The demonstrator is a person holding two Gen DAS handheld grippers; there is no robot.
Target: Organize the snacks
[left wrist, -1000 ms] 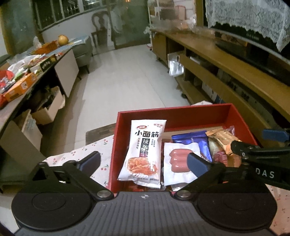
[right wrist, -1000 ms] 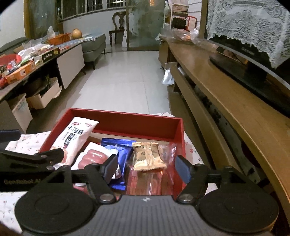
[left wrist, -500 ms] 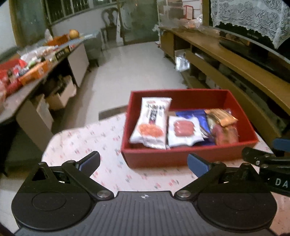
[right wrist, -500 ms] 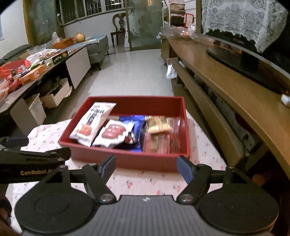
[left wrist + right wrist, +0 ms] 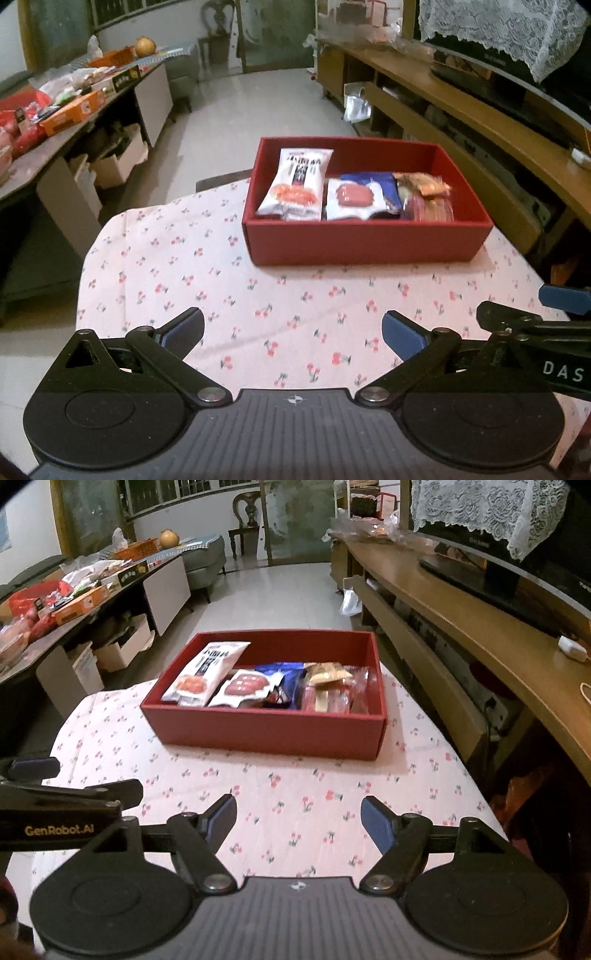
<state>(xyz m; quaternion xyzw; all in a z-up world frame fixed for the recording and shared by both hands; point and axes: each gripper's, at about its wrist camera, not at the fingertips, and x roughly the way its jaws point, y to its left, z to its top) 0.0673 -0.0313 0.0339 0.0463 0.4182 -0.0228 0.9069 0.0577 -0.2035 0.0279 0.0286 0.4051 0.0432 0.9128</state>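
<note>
Red box (image 5: 369, 240) holds snacks (image 5: 354, 194) packed side by side, task seemingly done; left gripper (image 5: 291, 328) and right gripper (image 5: 299, 816) apart, empty, clear of box.

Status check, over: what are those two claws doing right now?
Left claw open, empty. Right claw open, empty. Snack packets in red box. Nothing in the way.

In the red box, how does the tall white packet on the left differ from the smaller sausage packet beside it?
The white packet is longer, reaching toward the box's far wall; the sausage packet is short and squarish. The white packet carries dark lettering above an orange-red food picture; the sausage packet shows pink sausages. The sausage packet overlaps a blue packet; the white one does not. Both are white pouches lying face up in the red box.
</note>
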